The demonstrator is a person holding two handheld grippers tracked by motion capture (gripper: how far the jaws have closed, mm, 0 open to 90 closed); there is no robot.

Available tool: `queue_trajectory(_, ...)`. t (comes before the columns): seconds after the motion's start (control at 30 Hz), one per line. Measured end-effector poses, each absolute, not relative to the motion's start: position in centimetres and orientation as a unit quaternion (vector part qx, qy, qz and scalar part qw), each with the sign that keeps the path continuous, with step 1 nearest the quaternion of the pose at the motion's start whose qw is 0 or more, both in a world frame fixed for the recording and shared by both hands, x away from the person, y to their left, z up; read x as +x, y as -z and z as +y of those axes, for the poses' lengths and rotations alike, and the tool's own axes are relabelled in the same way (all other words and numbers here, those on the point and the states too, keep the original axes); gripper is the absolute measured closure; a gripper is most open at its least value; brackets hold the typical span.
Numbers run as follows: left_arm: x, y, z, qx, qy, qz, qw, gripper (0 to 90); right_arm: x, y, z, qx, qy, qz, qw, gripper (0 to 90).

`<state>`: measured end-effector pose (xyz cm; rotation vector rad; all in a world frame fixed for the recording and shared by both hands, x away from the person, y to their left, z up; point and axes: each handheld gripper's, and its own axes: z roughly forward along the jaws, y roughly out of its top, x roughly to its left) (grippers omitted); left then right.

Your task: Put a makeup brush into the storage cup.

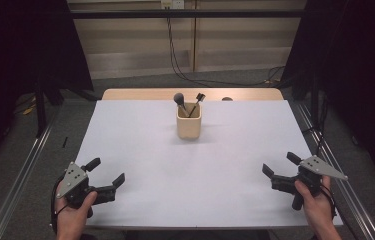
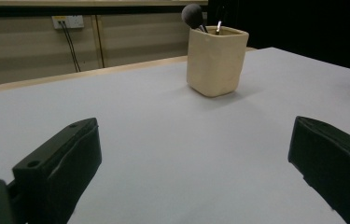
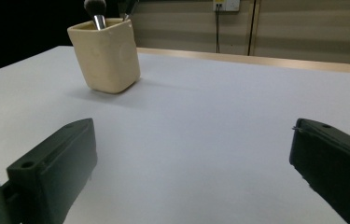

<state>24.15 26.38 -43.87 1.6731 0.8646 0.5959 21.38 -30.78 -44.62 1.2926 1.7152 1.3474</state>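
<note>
Your left gripper (image 1: 106, 172) sits near the tabletop's (image 1: 185, 185) front-left corner and your right gripper (image 1: 280, 166) near its front-right corner, both with jaws spread wide on nothing. The cream square ceramic cup (image 1: 189, 120) stands near the middle of the far edge, holding a round-headed dark brush (image 1: 179, 98) and a slim black brush (image 1: 198, 99). No readable writing anywhere.

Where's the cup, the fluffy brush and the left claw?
cup (image 1: 189, 127), high view, front wall
brush (image 1: 179, 98), high view, round head
left claw (image 1: 107, 171), high view, the gap between its open tips
</note>
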Motion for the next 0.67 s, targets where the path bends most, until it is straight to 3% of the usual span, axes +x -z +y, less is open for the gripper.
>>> queue_trajectory(0.67, 24.3, 43.9, 26.5, 0.706, -0.248, 0.367, 0.553, 2.6, 19.9, 45.1, -31.9, 0.495, -0.51, 0.637, 0.298, 0.0)
